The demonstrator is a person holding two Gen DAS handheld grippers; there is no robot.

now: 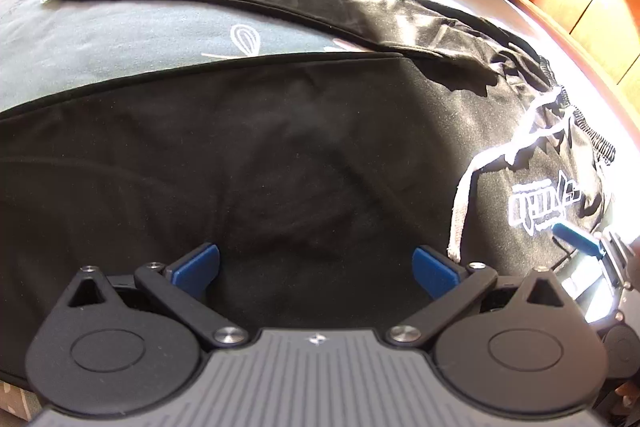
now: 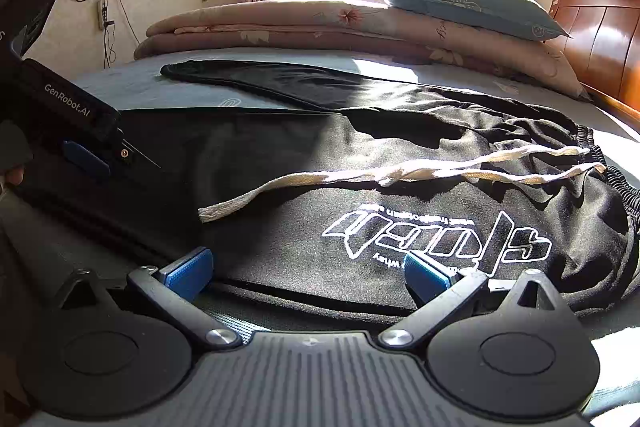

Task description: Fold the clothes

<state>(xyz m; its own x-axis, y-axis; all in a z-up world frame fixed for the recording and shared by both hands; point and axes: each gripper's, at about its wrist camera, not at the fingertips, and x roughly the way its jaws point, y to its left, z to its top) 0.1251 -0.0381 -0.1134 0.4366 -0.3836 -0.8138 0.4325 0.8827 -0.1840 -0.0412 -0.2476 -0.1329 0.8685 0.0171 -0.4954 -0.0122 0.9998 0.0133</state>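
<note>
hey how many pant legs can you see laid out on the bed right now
2. One pant leg stretches away toward the folded quilt; the other pant leg lies flat under the open left gripper.

Trousers lie spread on the bed; folded quilt behind, pillow on it

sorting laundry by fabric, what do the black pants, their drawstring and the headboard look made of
Black pants: soft matte knit, probably synthetic; a slight sheen shows in sunlight. Drawstring: flat woven cord, likely cotton, with frayed ends. Headboard: glossy varnished wood, with reddish grain and reflections.
</note>
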